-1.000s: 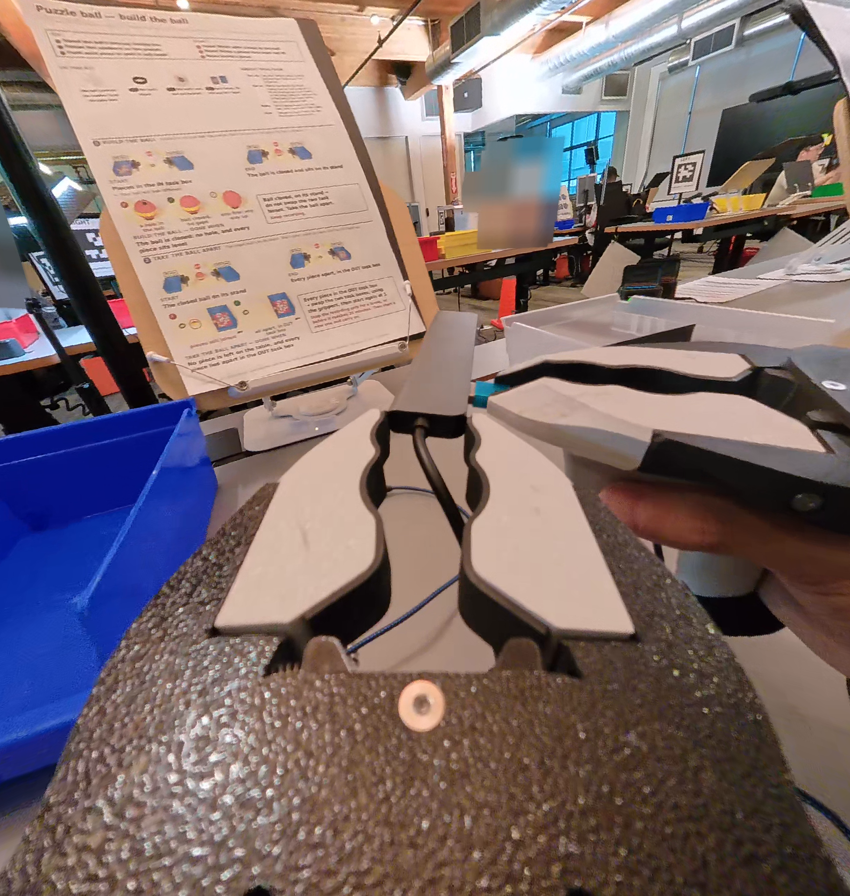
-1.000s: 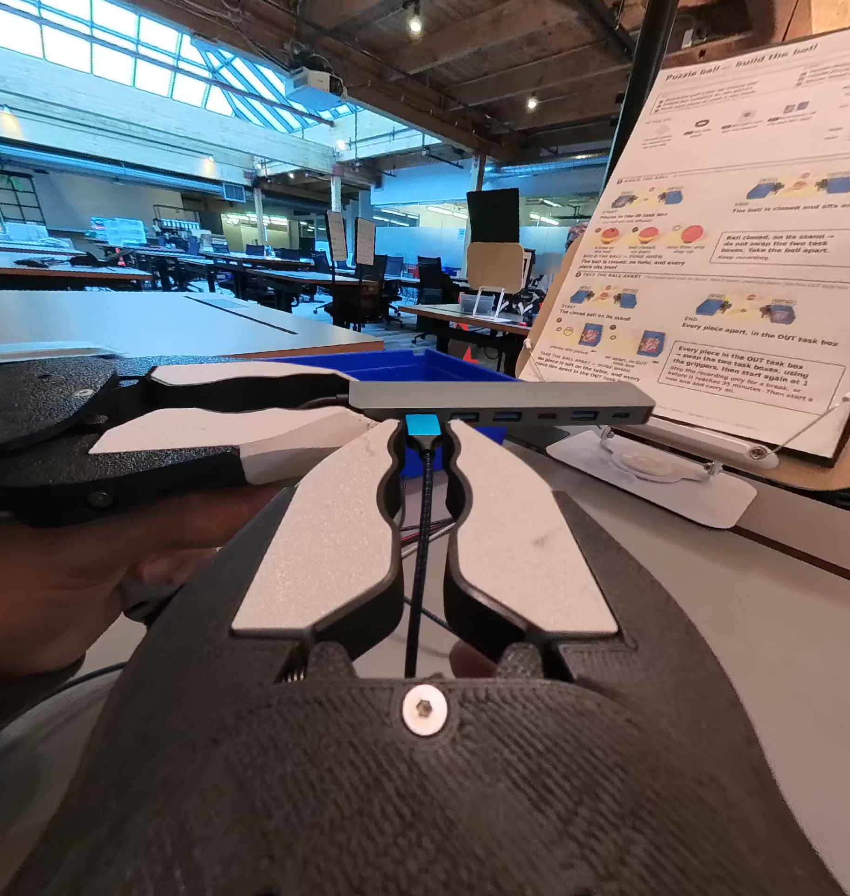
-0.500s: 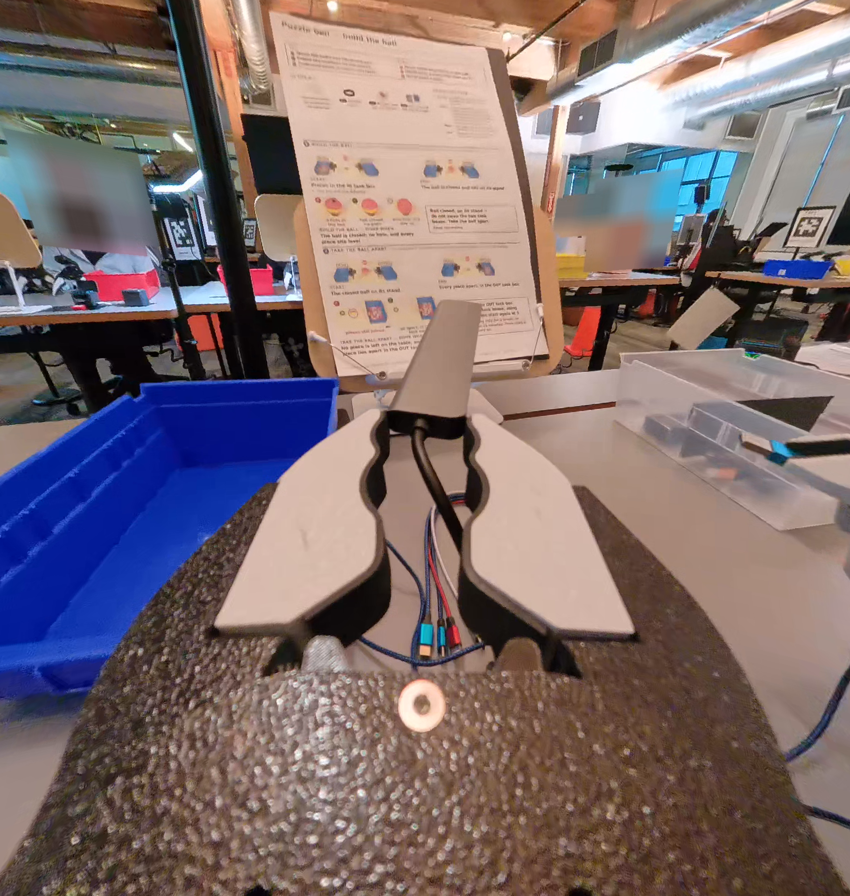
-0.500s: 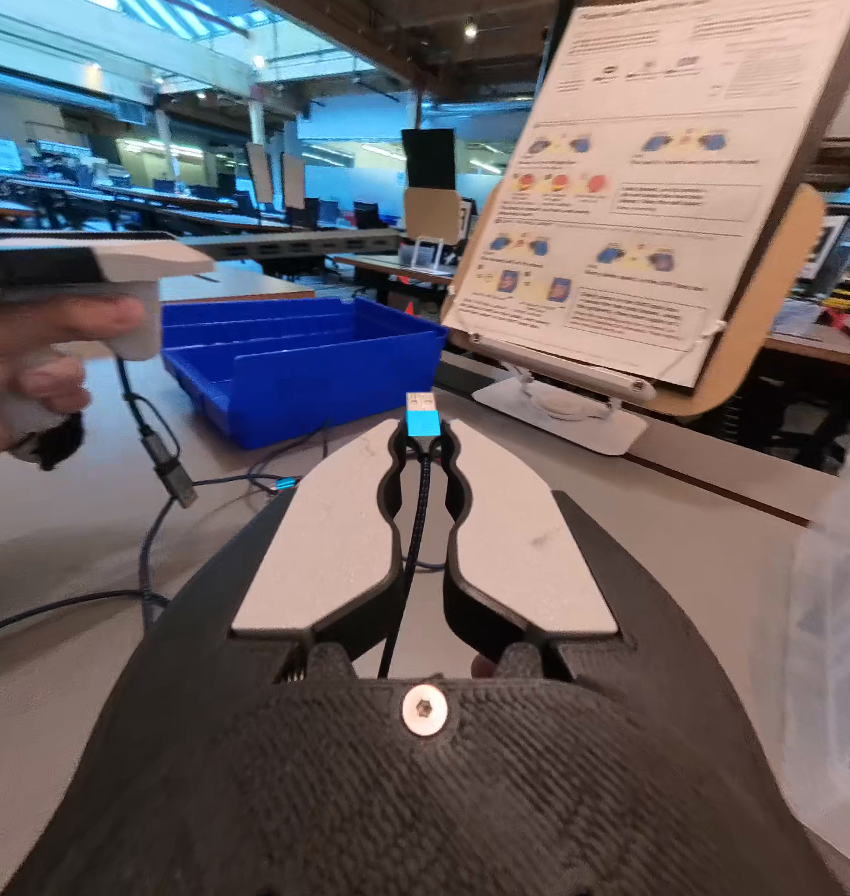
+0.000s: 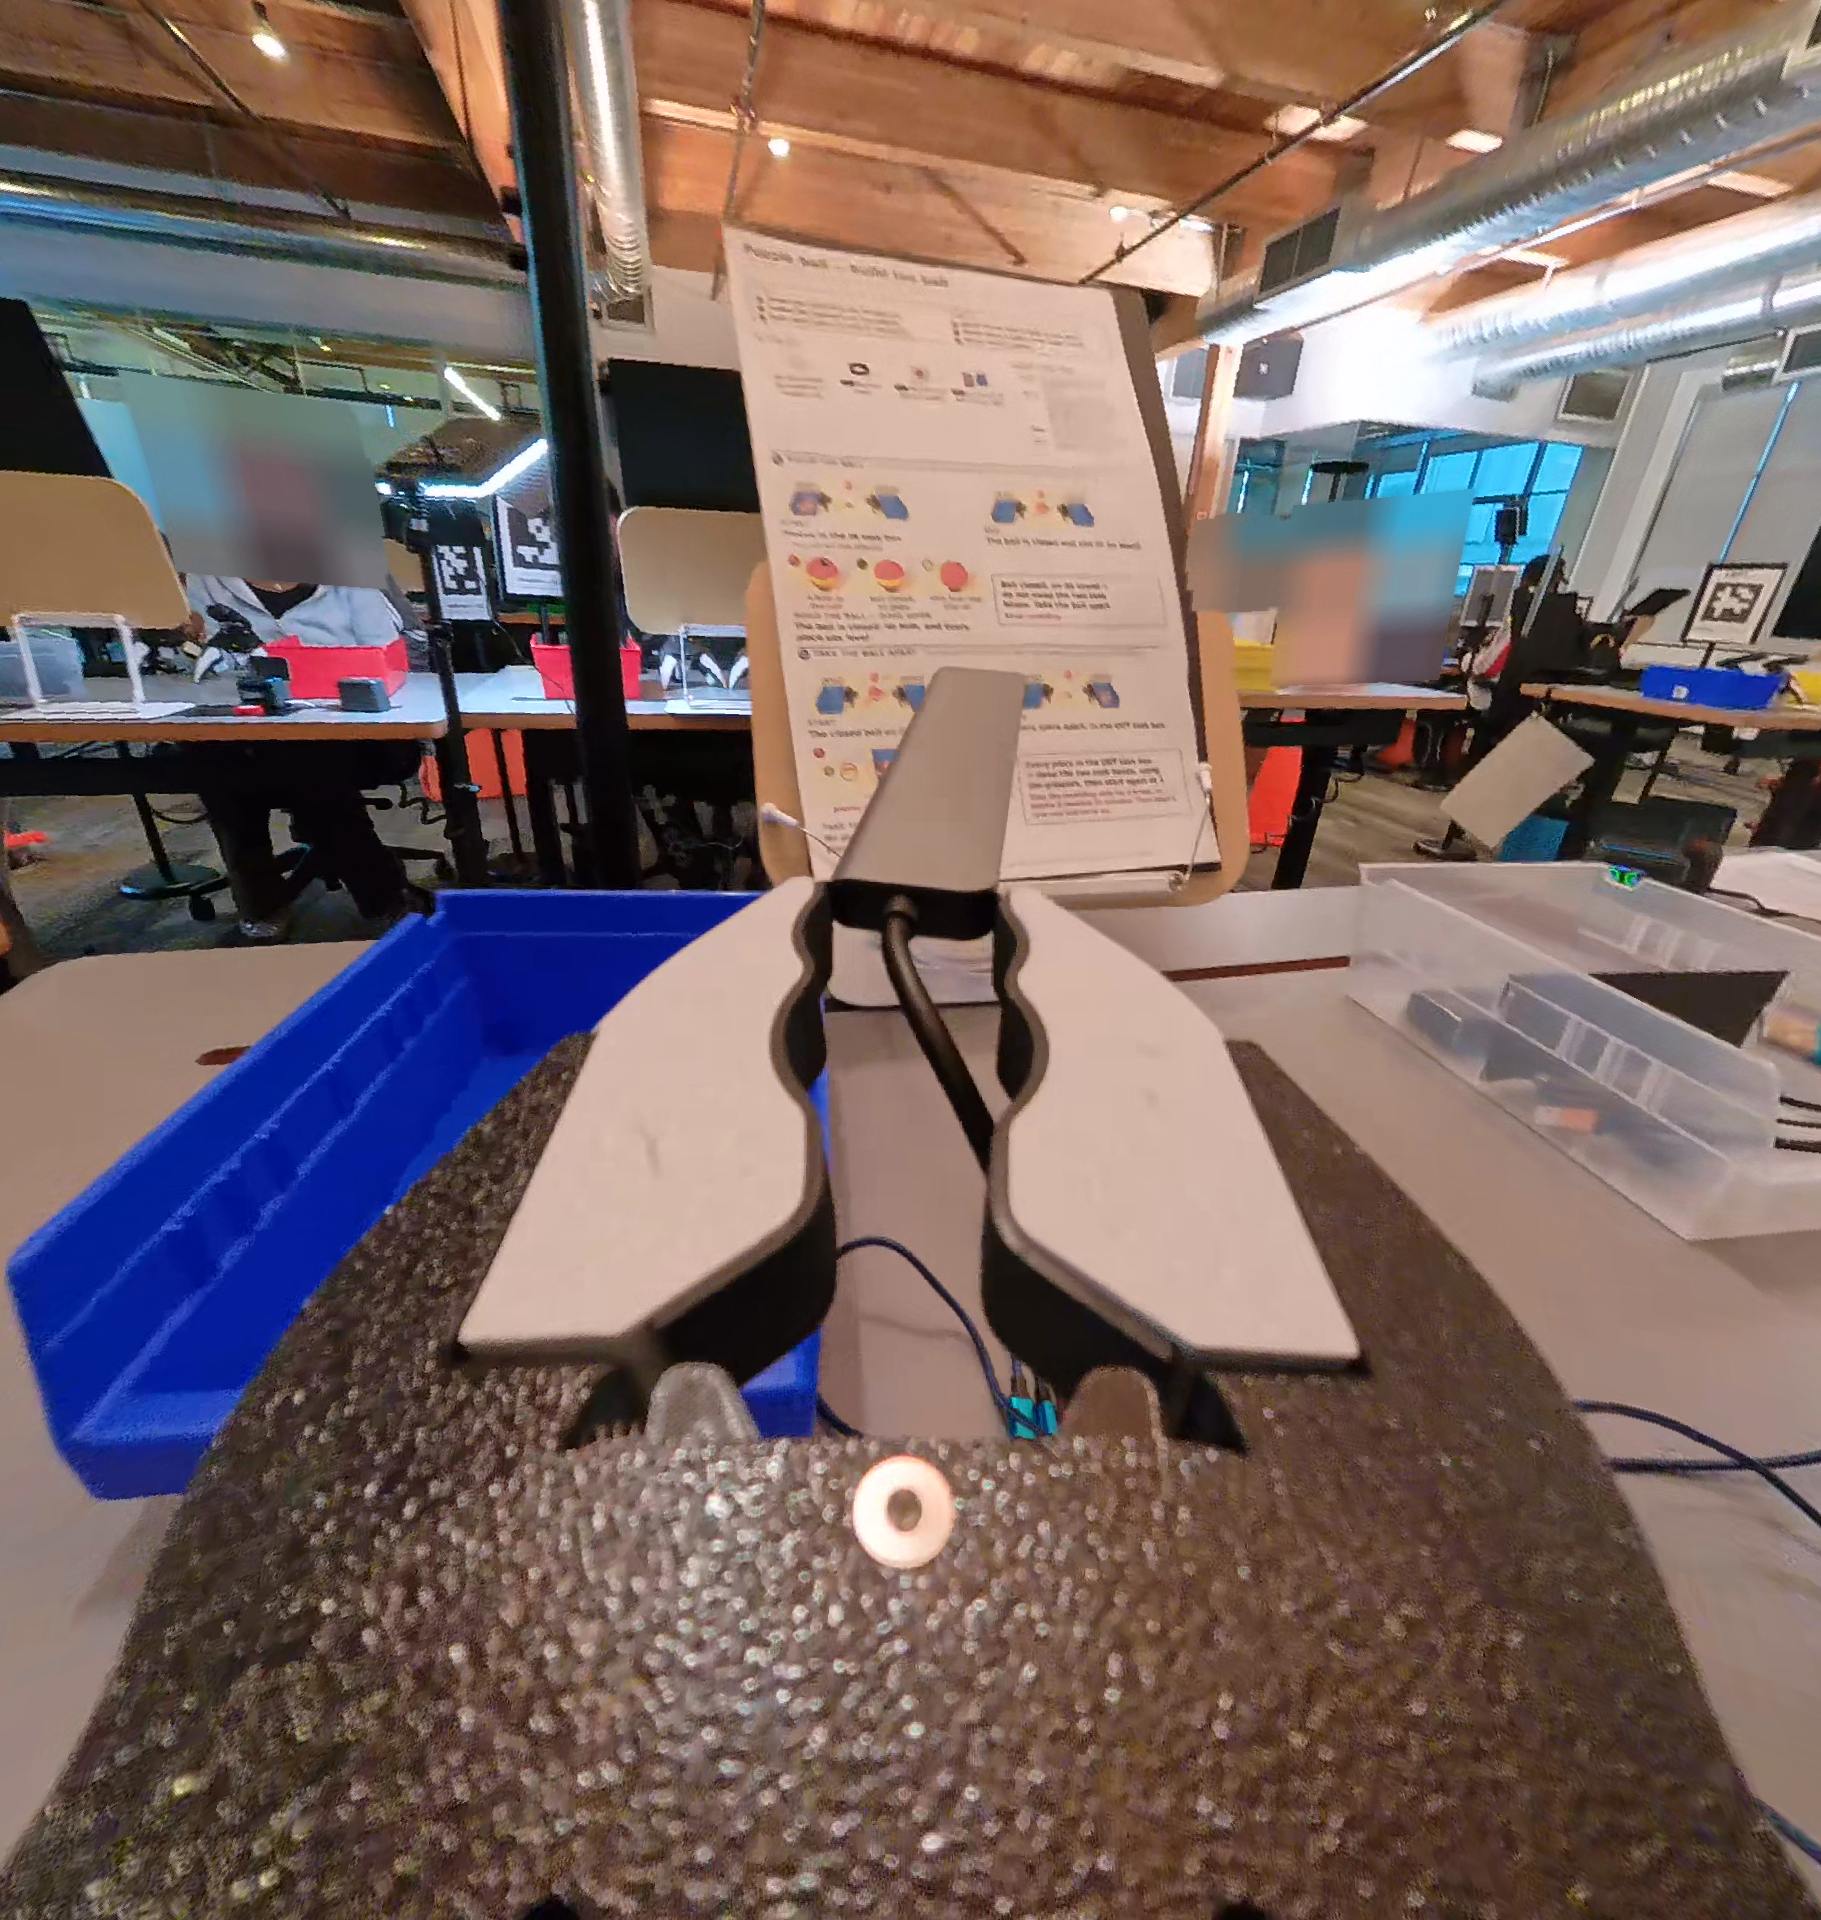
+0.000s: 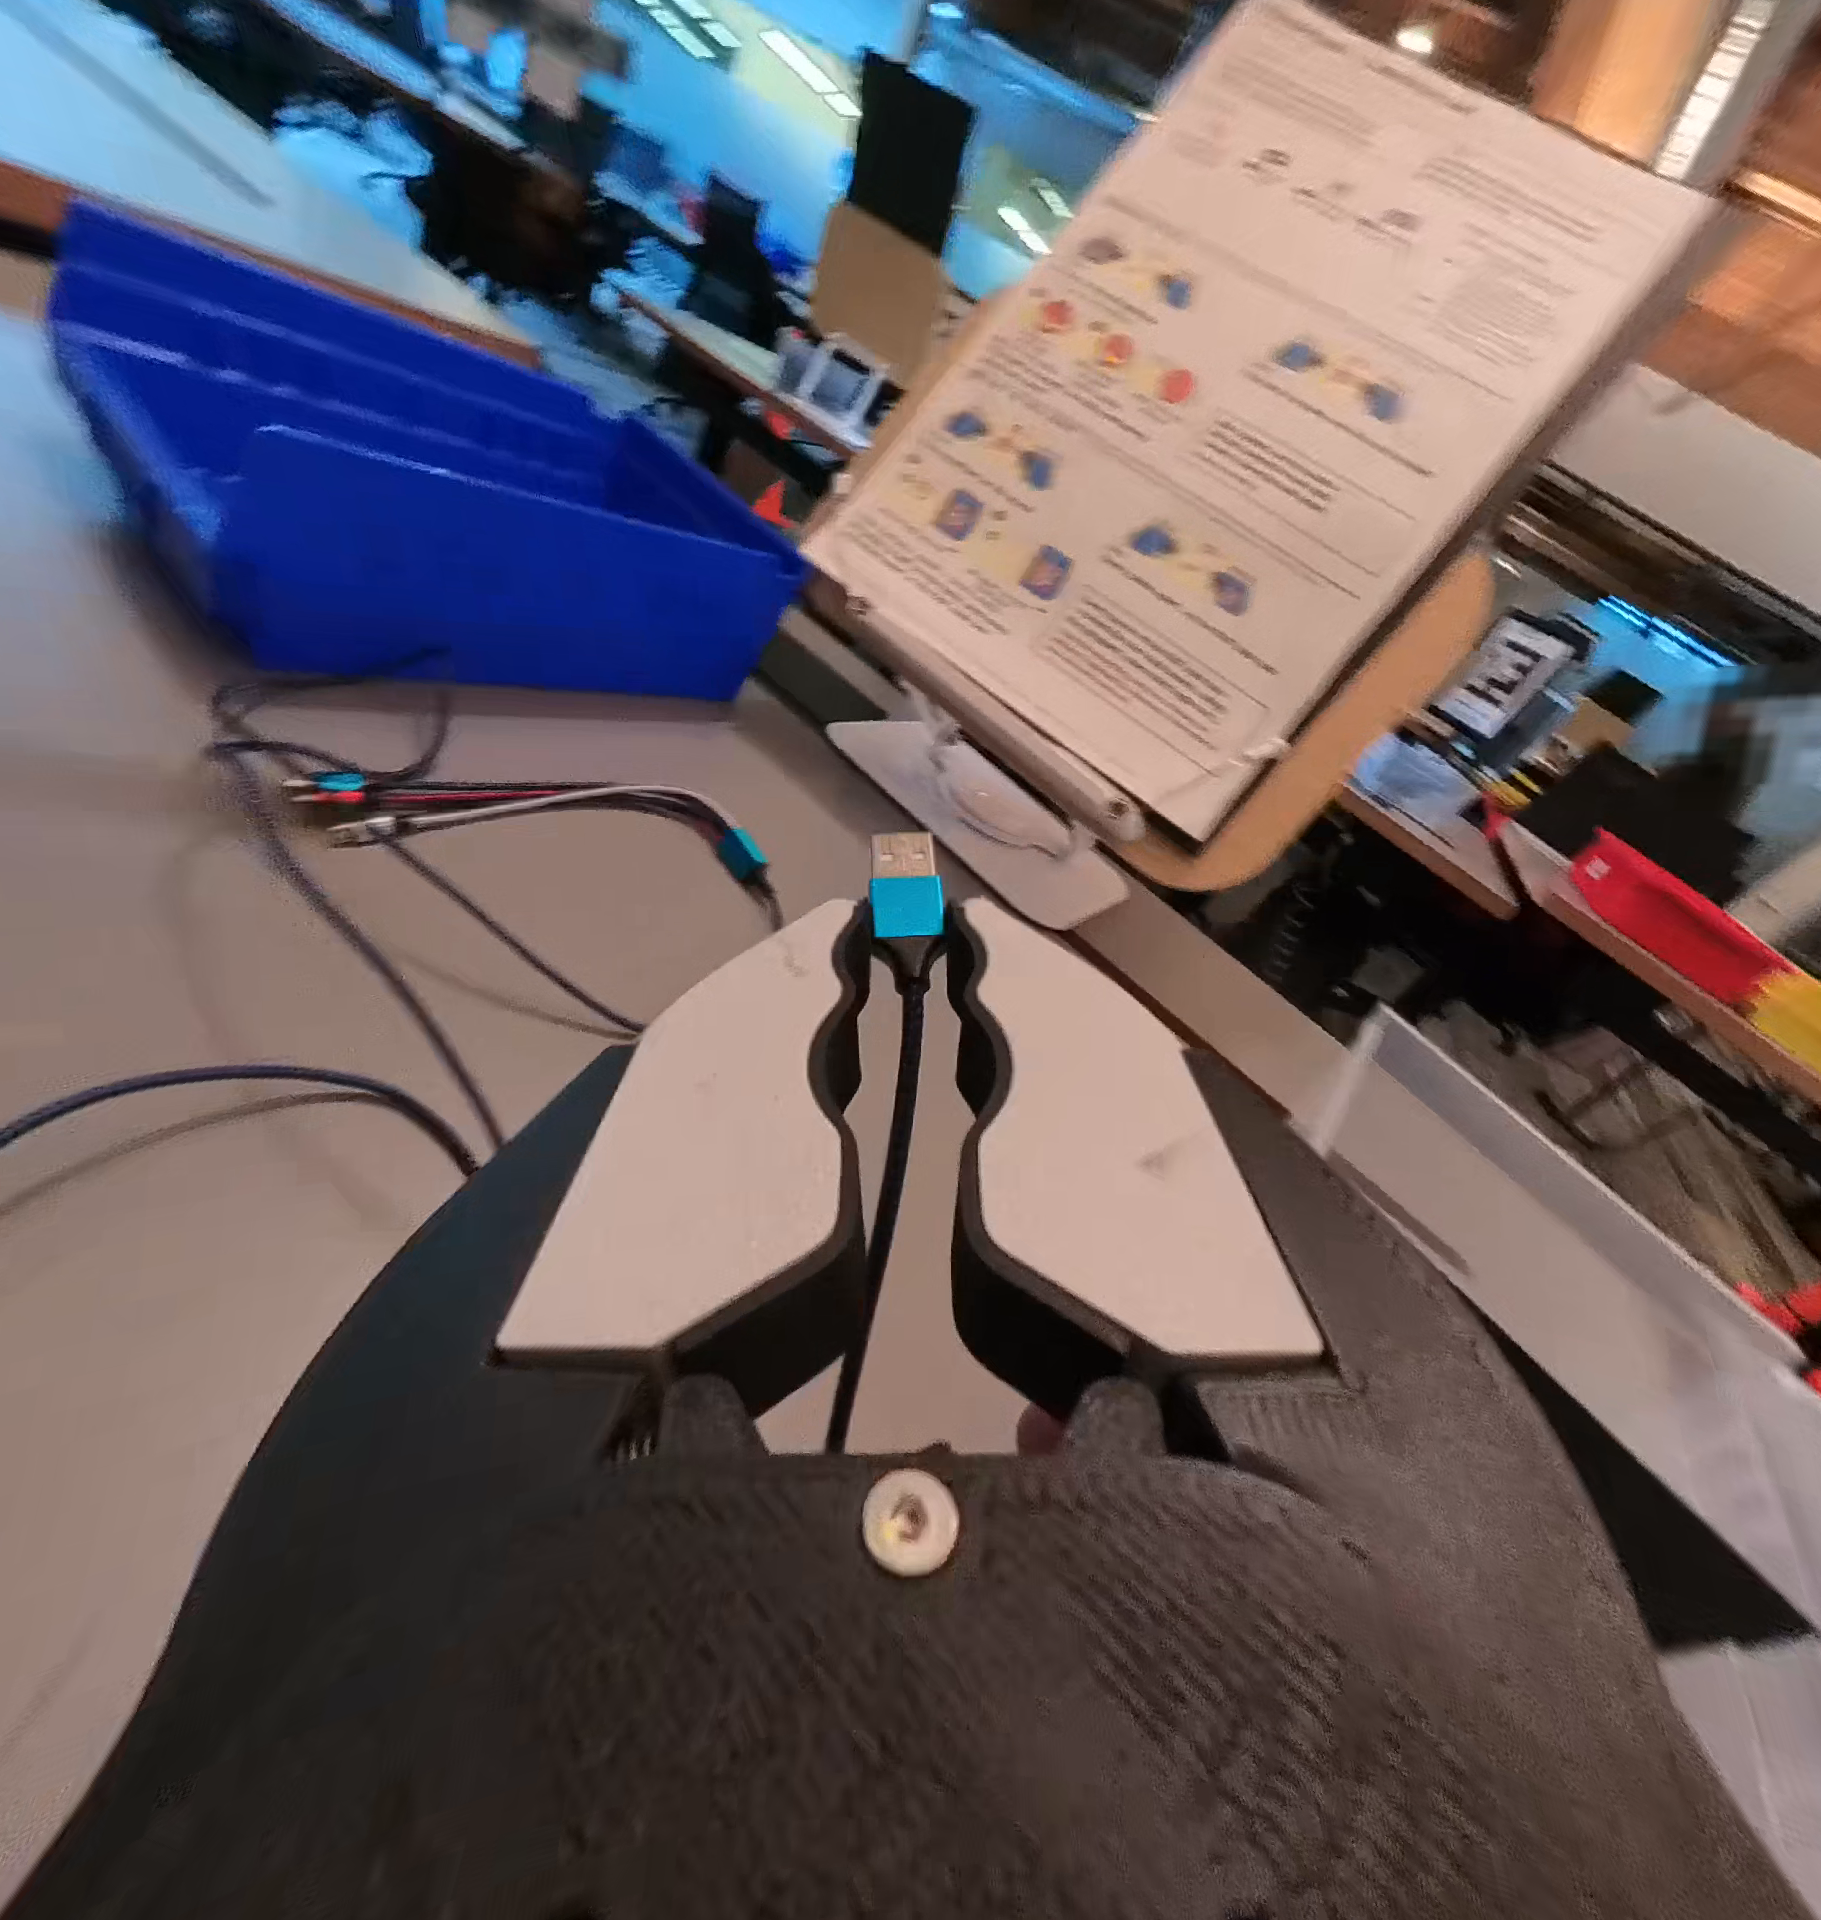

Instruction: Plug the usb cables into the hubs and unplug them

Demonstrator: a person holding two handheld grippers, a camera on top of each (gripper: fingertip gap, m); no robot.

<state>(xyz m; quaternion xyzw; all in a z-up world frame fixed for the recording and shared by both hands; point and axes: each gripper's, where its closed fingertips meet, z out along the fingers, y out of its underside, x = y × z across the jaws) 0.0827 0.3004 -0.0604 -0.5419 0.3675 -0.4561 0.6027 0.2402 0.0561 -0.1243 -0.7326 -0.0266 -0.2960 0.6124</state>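
Observation:
My left gripper (image 5: 911, 914) is shut on the near end of a grey USB hub (image 5: 937, 784), held in the air and pointing up and away; the hub's black lead (image 5: 932, 1039) runs back between the fingers. My right gripper (image 6: 906, 914) is shut on a USB cable's blue plug (image 6: 906, 902), its metal tip free and clear of the hub. The braided cable (image 6: 885, 1143) runs back between the fingers. More cables with blue, red and silver ends (image 6: 490, 800) lie on the table to the left. The plug tip also shows at the far right of the left wrist view (image 5: 1820, 1042).
A blue bin (image 5: 262, 1122) stands left on the grey table (image 5: 106, 1070). An instruction sheet on a stand (image 5: 968, 561) stands at the back. A clear plastic tray (image 5: 1612, 1039) with dark parts sits to the right. Loose blue cable (image 5: 1737, 1465) trails on the table. The gap from one gripper's tips to the other's is roughly 30 centimeters.
The plug has come out of the hub. My right gripper carried it away to the right and down, while my left gripper swung the hub left and raised it.

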